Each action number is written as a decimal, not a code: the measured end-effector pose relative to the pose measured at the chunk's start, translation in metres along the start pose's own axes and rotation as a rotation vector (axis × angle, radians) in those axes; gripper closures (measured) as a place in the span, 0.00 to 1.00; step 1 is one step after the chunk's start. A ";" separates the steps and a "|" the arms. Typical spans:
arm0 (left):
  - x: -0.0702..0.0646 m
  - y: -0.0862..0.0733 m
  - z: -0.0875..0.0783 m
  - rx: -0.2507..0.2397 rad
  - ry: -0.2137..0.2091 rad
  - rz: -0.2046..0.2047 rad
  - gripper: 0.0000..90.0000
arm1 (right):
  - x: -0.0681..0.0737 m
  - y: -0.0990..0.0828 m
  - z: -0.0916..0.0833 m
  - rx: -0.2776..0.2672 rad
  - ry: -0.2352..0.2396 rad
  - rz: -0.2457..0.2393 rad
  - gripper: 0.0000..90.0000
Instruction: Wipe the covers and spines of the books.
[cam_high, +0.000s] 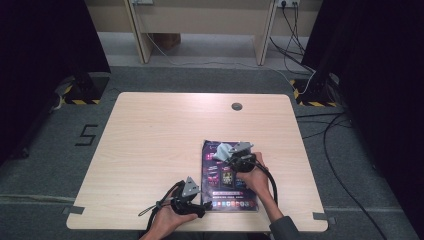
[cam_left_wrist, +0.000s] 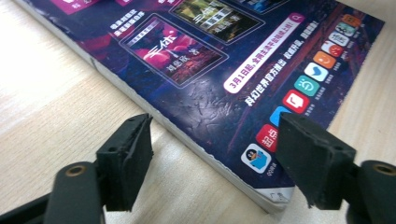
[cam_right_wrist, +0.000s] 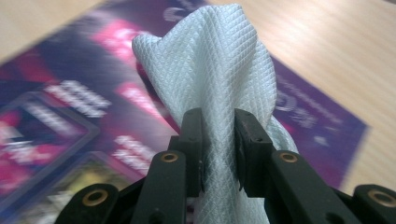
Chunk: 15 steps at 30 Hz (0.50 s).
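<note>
A dark purple magazine (cam_high: 226, 175) lies on the wooden table (cam_high: 165, 140) near its front edge. My right gripper (cam_high: 231, 156) is shut on a pale blue woven cloth (cam_right_wrist: 219, 88), which it holds bunched over the upper part of the magazine cover (cam_right_wrist: 70, 107). The cloth (cam_high: 223, 150) shows as a small grey-white wad at the magazine's top. My left gripper (cam_high: 206, 206) stands open at the magazine's lower left corner. In the left gripper view its jaws straddle the magazine's near edge (cam_left_wrist: 224, 172), one jaw over bare table and one over the cover, with nothing pressed between them.
A round cable hole (cam_high: 236, 106) sits near the table's far edge. Cables (cam_high: 330, 145) run over the grey floor to the right. A wooden desk frame (cam_high: 200, 25) stands beyond the table.
</note>
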<state>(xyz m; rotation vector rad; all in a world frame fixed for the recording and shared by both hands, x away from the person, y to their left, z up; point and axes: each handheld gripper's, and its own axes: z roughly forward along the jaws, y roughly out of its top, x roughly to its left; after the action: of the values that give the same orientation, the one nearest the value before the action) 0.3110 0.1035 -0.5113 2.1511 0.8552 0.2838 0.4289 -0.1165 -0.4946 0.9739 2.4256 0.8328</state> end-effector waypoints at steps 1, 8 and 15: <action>0.000 0.000 -0.001 -0.003 -0.006 -0.006 0.30 | 0.005 0.001 0.000 -0.003 0.012 -0.011 0.83; 0.005 -0.007 -0.013 0.009 -0.047 -0.025 0.27 | 0.047 0.004 -0.005 -0.007 0.114 -0.096 0.83; 0.014 -0.016 -0.036 -0.014 -0.045 -0.038 0.25 | 0.051 0.003 -0.007 -0.006 0.151 -0.111 0.82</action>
<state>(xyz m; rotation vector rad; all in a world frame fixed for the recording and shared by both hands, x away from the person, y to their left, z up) 0.2972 0.1420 -0.5005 2.1181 0.8649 0.2210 0.3918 -0.0800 -0.4941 0.7919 2.5756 0.9035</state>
